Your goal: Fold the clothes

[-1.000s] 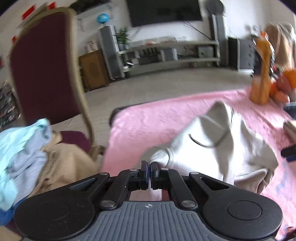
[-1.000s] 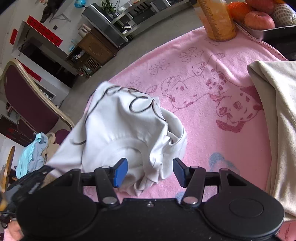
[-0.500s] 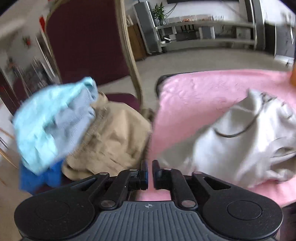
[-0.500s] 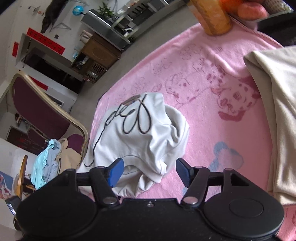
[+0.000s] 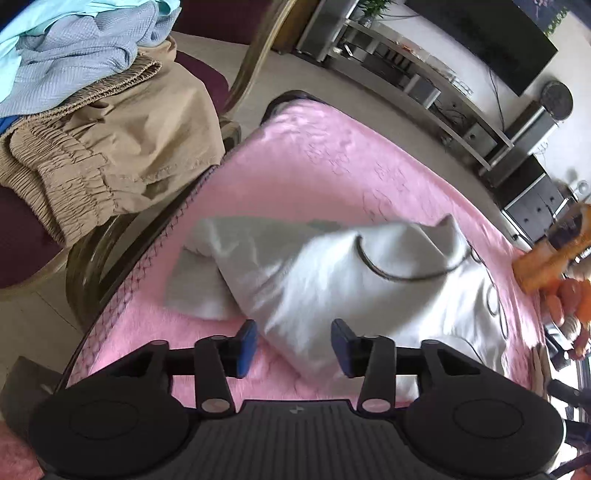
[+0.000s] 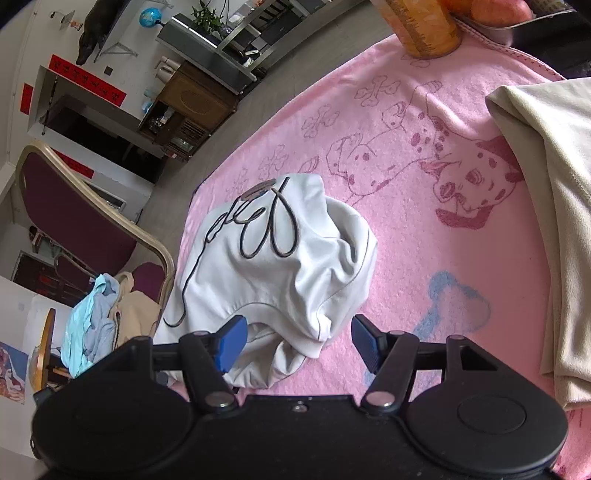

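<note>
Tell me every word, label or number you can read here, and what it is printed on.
None can be read for certain.
White garment: a dark looping script, not legible as letters.
Red banners on the wall: dark characters, too small to read.
Orange container: markings too blurred.
Pink blanket: only drawings of dogs and bones, no words.

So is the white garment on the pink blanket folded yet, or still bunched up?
Still bunched up. The white garment sits in a rumpled heap on the pink blanket, with uneven creases, no flat folded edges.
</note>
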### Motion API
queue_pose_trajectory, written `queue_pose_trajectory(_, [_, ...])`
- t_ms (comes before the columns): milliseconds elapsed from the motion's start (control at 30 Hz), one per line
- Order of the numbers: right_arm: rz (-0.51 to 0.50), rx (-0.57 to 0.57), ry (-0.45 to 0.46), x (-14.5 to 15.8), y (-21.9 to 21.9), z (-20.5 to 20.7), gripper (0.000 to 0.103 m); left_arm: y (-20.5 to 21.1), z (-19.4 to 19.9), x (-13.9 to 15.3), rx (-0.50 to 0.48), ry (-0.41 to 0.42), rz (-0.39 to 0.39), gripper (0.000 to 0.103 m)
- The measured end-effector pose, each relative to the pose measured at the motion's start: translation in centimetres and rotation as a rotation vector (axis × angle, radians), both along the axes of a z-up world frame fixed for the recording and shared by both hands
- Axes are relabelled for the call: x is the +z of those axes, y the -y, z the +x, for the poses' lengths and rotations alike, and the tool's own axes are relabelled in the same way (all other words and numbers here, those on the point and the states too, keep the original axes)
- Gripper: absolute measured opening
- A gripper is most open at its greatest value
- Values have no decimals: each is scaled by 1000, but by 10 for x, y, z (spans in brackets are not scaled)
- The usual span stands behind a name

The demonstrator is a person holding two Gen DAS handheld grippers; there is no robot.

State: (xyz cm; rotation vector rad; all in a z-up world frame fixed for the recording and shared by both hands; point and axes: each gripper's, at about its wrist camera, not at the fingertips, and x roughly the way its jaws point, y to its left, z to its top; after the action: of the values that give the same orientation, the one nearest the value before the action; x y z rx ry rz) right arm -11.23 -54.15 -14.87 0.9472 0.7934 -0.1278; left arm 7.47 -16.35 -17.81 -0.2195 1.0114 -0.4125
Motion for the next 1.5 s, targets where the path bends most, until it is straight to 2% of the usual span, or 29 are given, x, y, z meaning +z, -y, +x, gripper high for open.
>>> queue_pose_trajectory(200, [-13,7,-3,0,-1,4,61,5,12,-14,6,-22,40,47])
queue_pose_trajectory(400, [-15,3,-2,-1,0,6,61,1,21,-22,53,-34,20,46])
queue_pose_trajectory(567, [-21,7,-9,-2,0,7,61,4,17,-21,24,-29,3,40])
queue_pose_trajectory(767, [-18,11,-19,-5,0,8,61,8,21,-25,14,-9,24,39])
queue_pose_trajectory(833, [-19,12,-24,-6,0,8,61,10,18,-25,0,2,40,33])
queue_pose_trajectory(900, [-21,13,-27,-6,0,8,61,11,17,-25,-9,-7,47,11])
queue_pose_trajectory(1033, [-25,15,-29,-6,0,8,61,9,8,-18,-21,-24,78,5])
queue_pose_trajectory(1200, [1,19,-31,-9,1,7,63,3,-14,6,-50,-10,119,1])
queue_pose_trajectory(1300, [29,20,-34,-12,1,7,65,-9,-21,21,-51,-21,46,0])
queue_pose_trajectory(1433, [103,-9,-44,-22,4,10,65,-33,-14,42,-7,-35,-139,0])
queue_pose_trajectory(1500, [131,-45,-58,-29,7,13,63,-42,-8,48,20,-29,-201,0])
